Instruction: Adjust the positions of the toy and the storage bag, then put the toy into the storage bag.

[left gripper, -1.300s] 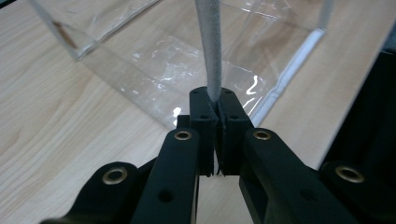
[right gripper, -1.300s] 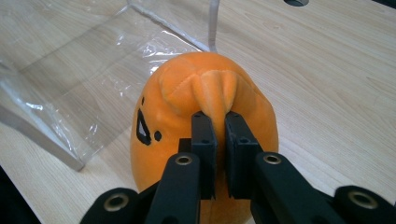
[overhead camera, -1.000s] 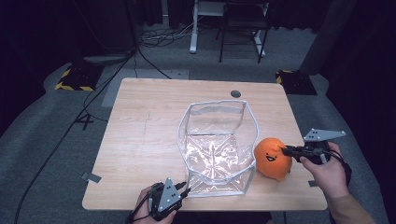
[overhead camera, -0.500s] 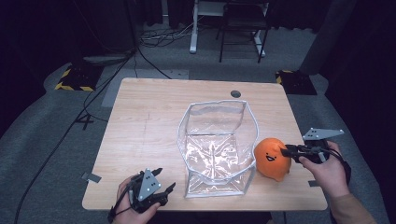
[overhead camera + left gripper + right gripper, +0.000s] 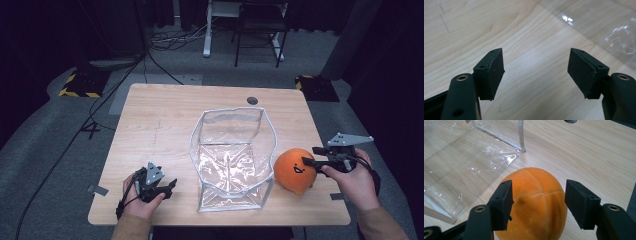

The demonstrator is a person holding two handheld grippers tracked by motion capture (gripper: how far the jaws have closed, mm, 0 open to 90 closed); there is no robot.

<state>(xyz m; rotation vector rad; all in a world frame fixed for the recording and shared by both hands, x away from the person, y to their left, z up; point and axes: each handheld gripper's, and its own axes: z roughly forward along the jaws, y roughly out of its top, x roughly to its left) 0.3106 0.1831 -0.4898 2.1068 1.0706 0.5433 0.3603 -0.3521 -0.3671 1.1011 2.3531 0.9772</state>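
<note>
- The table (image 5: 165, 115) carries everything, and most of its wood is bare; that leaves room to come at the toy from the open right side rather than across the bag.
- The clear bag (image 5: 232, 160) stands just left of the toy with its mouth up and its walls slack; I judge it will need steadying at the rim before anything is lowered in; its near wall also shows in the left gripper view (image 5: 604, 27).
- The orange plush toy (image 5: 295, 171) sits on the table at the bag's right side, touching it or nearly so; the high view is too coarse to say which.
- The right gripper (image 5: 537, 202) has just been opening; its jaws stand apart on either side of the toy's top, with the toy between them but not pressed; to grip well, push further down over the widest part and close squarely, since a soft round body may squeeze out of a shallow pinch.
- The left gripper (image 5: 536, 72) has also just been opening and its jaws are wide apart over bare wood, with nothing between them; its next useful place is probably the bag's near rim.
</note>
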